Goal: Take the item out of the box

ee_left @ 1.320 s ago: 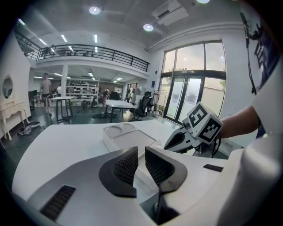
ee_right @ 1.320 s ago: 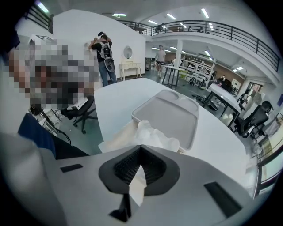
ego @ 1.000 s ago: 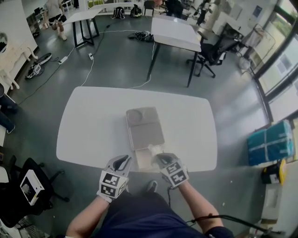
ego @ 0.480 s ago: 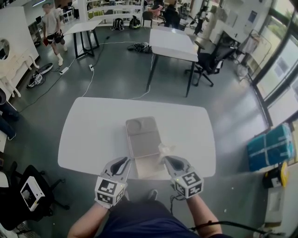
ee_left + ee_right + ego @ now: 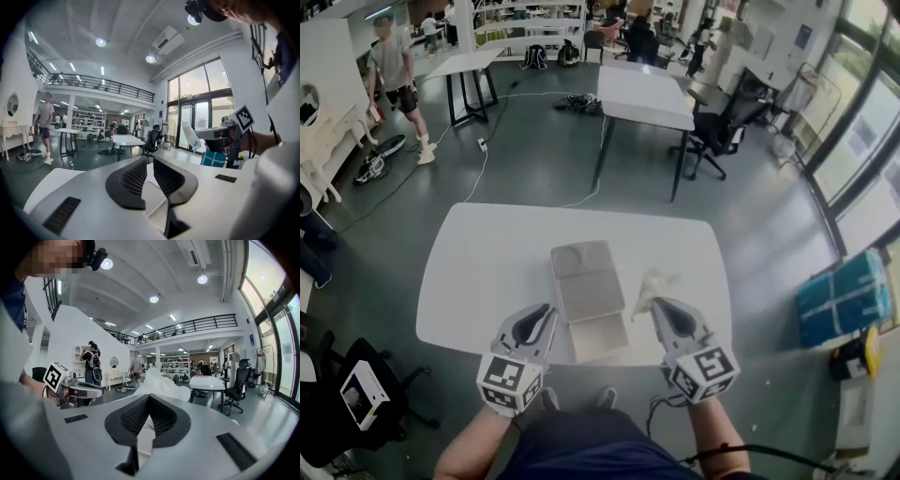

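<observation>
1. A white, round-cornered table [image 5: 478, 281] carries a grey-beige cardboard box [image 5: 586, 295] at the middle of its near edge. The box lies open, with its lid folded flat toward the far edge.
2. The crumpled white plastic bag [image 5: 654, 284] is out of the box. It hangs above the table just right of the box, toward the near right corner.
3. The right gripper [image 5: 661, 311] is closed, its jaw tips meeting on the bag's lower end. In the right gripper view the white bag rises straight up out of the jaws.
4. The left gripper [image 5: 546, 314] is at the box's near left corner. Its jaws are almost together, with only a slit between the tips. A pale edge of the box shows in that slit, but whether the pads pinch it is unclear.
5. The only print in sight is the black-and-white square markers [image 5: 703, 370] on the grippers' cubes. They are patterns, not words.
</observation>
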The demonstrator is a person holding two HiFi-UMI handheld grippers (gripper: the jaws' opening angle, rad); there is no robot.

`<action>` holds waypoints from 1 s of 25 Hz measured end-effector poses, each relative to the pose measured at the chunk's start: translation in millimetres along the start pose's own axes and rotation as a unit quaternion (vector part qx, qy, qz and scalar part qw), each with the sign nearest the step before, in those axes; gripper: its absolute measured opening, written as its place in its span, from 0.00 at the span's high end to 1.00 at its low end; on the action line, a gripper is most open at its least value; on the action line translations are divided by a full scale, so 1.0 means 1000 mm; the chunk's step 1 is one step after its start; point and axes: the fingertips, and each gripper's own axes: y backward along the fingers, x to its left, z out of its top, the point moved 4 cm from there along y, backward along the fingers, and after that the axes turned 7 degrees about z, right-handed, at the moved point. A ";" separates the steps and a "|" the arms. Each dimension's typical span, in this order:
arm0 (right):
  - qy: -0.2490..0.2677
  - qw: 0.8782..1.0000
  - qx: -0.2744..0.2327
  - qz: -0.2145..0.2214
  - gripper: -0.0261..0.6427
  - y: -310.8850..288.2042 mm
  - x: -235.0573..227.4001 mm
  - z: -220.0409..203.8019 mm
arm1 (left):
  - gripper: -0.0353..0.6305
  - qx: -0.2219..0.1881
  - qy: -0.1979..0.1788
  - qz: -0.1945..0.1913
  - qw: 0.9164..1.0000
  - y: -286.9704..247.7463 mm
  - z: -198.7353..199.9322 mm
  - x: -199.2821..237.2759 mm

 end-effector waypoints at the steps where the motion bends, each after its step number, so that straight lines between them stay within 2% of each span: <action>1: 0.002 1.000 -0.007 -0.003 0.94 0.000 -0.003 0.004 | 0.85 -0.005 -0.002 0.003 1.000 0.000 0.005 0.002; 7: 0.005 0.998 -0.062 -0.025 0.94 0.001 -0.013 0.027 | 0.85 -0.037 -0.005 0.017 0.999 0.003 0.031 0.012; 13: 0.027 0.993 -0.113 -0.016 0.94 0.001 -0.001 0.057 | 0.85 -0.060 -0.007 0.017 0.998 0.009 0.050 0.015; 17: 0.046 0.989 -0.140 -0.015 0.94 0.001 0.006 0.075 | 0.86 -0.097 -0.011 0.026 0.995 0.016 0.071 0.017; 20: 0.060 0.987 -0.148 -0.015 0.94 -0.001 0.012 0.076 | 0.88 -0.122 -0.017 0.039 0.992 0.022 0.080 0.018; 25: 0.056 0.989 -0.139 -0.014 0.94 -0.007 0.011 0.061 | 0.88 -0.118 -0.017 0.036 0.992 0.018 0.073 0.015</action>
